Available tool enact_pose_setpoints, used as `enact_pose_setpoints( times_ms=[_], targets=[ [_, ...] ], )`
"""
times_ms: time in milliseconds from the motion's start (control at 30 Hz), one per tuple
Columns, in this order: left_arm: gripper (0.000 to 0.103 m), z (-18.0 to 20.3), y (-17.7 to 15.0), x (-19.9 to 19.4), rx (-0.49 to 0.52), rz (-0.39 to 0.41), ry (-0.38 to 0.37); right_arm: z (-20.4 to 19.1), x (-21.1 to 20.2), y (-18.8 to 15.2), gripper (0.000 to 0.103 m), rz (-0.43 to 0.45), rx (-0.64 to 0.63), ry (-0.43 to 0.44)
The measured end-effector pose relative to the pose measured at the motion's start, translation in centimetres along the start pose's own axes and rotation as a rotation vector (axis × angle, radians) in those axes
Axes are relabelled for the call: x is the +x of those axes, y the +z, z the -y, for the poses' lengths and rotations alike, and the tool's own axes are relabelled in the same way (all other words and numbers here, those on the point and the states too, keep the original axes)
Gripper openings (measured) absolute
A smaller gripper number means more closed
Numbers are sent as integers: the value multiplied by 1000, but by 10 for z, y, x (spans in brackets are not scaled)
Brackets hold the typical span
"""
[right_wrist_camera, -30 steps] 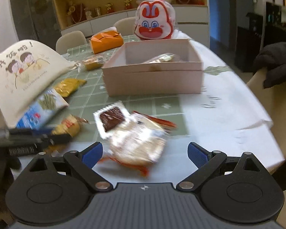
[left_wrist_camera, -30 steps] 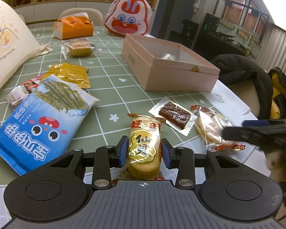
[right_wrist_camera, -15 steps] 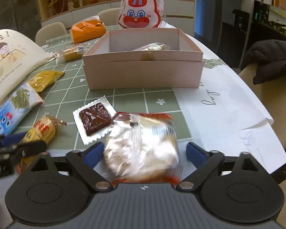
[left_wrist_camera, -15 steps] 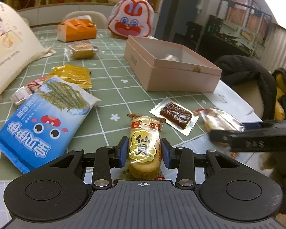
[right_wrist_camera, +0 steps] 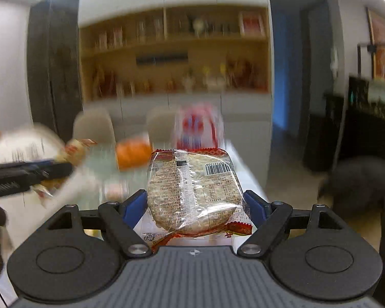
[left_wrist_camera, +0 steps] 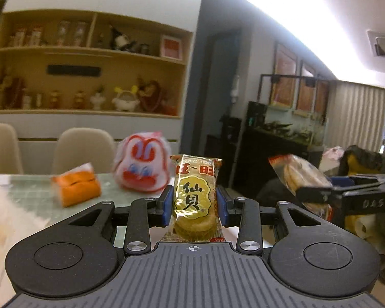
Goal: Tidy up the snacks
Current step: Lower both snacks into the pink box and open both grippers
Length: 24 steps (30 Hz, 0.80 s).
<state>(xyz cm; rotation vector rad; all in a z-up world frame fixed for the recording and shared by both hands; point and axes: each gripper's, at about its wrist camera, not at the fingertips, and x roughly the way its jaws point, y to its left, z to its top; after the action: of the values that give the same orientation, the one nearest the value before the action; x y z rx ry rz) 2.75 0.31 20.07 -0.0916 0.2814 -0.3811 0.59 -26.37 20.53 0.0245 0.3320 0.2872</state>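
Yellow cracker packet [left_wrist_camera: 194, 202] clamped between left gripper [left_wrist_camera: 194, 206] pads; clear cracker packet [right_wrist_camera: 192, 192] between right gripper's [right_wrist_camera: 195, 206]

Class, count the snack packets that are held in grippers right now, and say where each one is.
2: the yellow rice-cracker packet in the left gripper; the clear cracker packet in the right gripper. Snacks lower on the table may be hidden.

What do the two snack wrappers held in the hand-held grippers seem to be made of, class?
Yellow rice cracker packet: seemingly glossy plastic film, printed gold; it shows bright glare and a crimped top edge.
Clear cracker packet: seemingly thin transparent plastic film; the crackers show through, and it wrinkles with shiny highlights around the barcode.
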Motion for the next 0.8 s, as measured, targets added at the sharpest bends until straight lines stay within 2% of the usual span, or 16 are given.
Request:
enact_pose_setpoints(
  times_ms=[100, 167, 233, 333, 400, 467, 500, 567, 600, 633, 733, 767, 800],
  targets=[
    [40, -15, 13, 65, -107, -112, -68, 14, 32, 32, 82, -24, 32, 22],
    [40, -28, 7, 105, -177, -160, -56, 23, 62, 41, 81, -68, 67, 29],
    [40, -41, -7, 142, -216, -220, -48, 32, 92, 41, 81, -112, 97, 29],
    [40, -65, -42, 193, -330, -367, -125, 40, 138, 31, 81, -174, 122, 29],
    [40, -72, -63, 213, -315, -418, -105, 44, 169, 20, 81, -226, 134, 24],
    [41, -73, -70, 217, -251, -394, -65, 47, 200, 8, 82, -283, 152, 16],
    [41, -78, -71, 214, -243, -382, -78, 48, 216, 2, 82, -315, 165, 23],
    [41, -92, -68, 207, -285, -378, -135, 47, 240, -11, 83, -373, 184, 50],
    [42, -98, -67, 203, -300, -381, -129, 46, 249, -16, 83, -394, 190, 52],
    [42, -100, -65, 201, -303, -388, -106, 43, 256, -19, 83, -408, 190, 37],
    [42, -99, -68, 207, -271, -437, -117, 35, 265, -21, 83, -408, 153, -17],
    [42, -99, -70, 205, -284, -428, -122, 32, 263, -20, 83, -405, 146, -26],
    [42, -104, -72, 202, -339, -392, -142, 28, 259, -18, 83, -395, 145, -37]
  ],
)
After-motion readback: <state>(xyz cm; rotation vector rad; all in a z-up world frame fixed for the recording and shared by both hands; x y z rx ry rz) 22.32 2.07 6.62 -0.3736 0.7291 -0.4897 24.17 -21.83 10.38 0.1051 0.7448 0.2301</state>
